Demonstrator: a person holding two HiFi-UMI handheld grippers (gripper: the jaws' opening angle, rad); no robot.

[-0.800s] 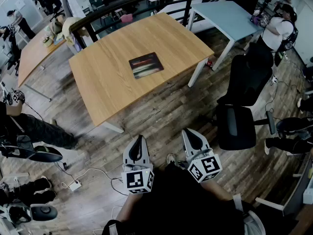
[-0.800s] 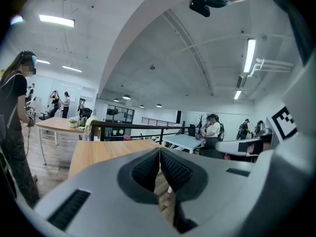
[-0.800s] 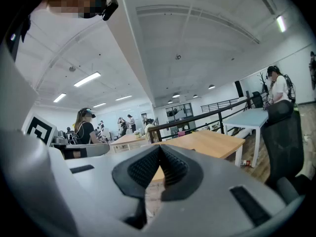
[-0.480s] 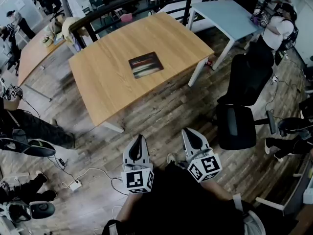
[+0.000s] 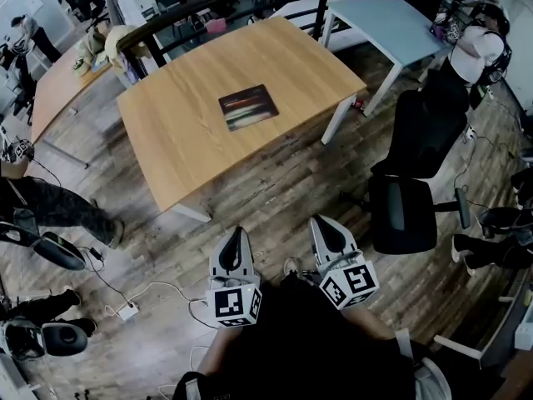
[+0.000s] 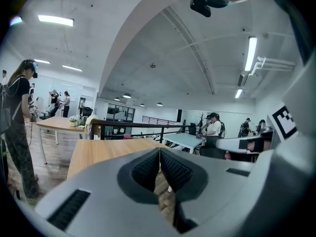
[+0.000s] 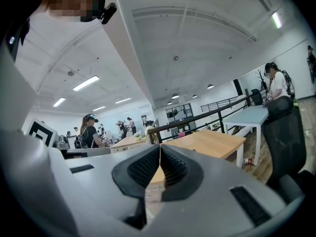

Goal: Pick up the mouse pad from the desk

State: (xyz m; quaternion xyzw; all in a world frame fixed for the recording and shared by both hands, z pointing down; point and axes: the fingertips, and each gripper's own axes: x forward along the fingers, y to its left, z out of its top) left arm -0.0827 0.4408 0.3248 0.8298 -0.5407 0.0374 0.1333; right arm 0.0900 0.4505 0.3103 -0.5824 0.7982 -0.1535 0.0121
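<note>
Both my tools are clenched on nothing: the left gripper [image 5: 236, 235] and the right gripper [image 5: 321, 224] have their ribbed pads pressed flat together, and I hold them low in front of me over the plank floor, well apart from the desk [image 5: 179, 144]. The mouse pad [image 5: 248, 107] lies flat near the middle of that wooden top, a dark rectangle with reddish and pale streaks, sitting a little askew to the desk's edges, with bare wood all around it. I judge it to be thin, light and floppy, so weight is no worry, but it offers no raised side for my jaws to bite. Its underside is probably rubbery and will cling to the wood rather than slide freely. I would take it at a corner or along the edge nearest me, with the jaws spread first: work one pad under the lip, close the other on top, then peel upward rather than pull straight. Pinched at one edge it will likely droop, so I expect to lift it slowly. It won't break, and a firm squeeze should do no harm.
</note>
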